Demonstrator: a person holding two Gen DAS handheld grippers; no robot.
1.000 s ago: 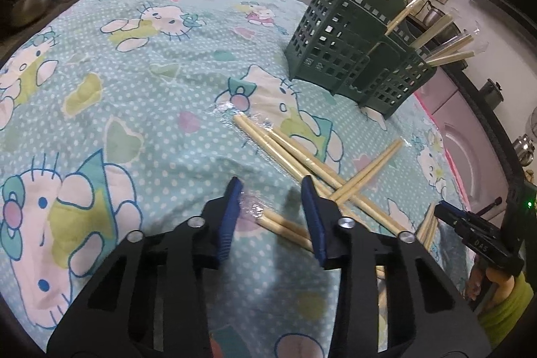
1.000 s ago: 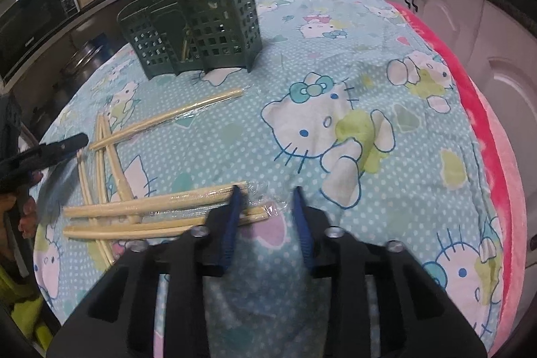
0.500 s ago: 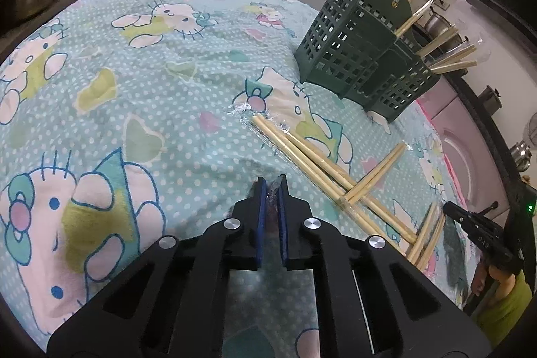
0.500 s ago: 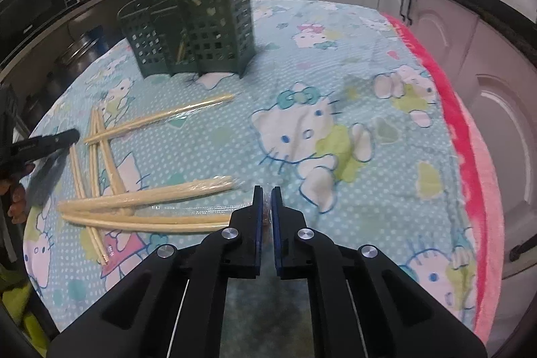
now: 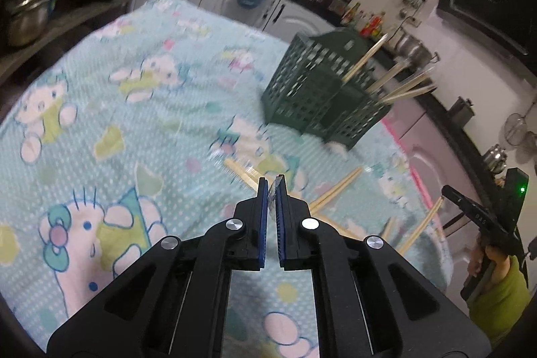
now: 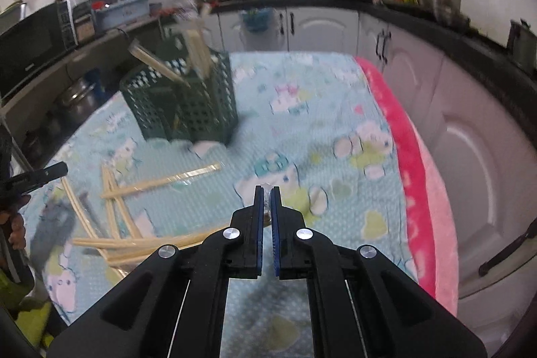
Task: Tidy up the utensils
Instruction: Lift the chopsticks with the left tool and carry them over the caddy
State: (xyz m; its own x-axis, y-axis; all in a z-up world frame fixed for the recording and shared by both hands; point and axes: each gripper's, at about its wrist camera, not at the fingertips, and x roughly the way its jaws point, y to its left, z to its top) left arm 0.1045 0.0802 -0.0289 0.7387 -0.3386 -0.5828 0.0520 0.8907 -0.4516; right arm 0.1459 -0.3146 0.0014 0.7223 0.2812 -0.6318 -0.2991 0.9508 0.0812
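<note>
My left gripper [image 5: 272,185] is shut on the clear wrapper end of a wrapped chopstick pack [image 5: 330,225] that trails off to the right behind its fingers. My right gripper [image 6: 266,190] is likewise shut on the wrapper end of another wrapped chopstick pack [image 6: 161,240], which stretches away to the left. Both are raised above the cartoon-cat tablecloth [image 5: 100,109]. The green lattice utensil holder [image 5: 312,96] stands at the far side with several chopsticks [image 5: 396,83] leaning out; it shows in the right wrist view too, as holder [image 6: 188,109]. Loose chopsticks [image 6: 161,183] lie crossed on the cloth.
A pink blanket edge [image 6: 412,163] borders the table beside white cabinets [image 6: 470,140]. Steel pots [image 5: 27,19] sit on a low shelf at the left. Each view catches the other gripper at its edge, with a hand and green sleeve [image 5: 500,301].
Both grippers closed from open onto the wrapper ends of chopstick packs, then rose from the cloth. The views now tilt higher toward the holder and counters.
</note>
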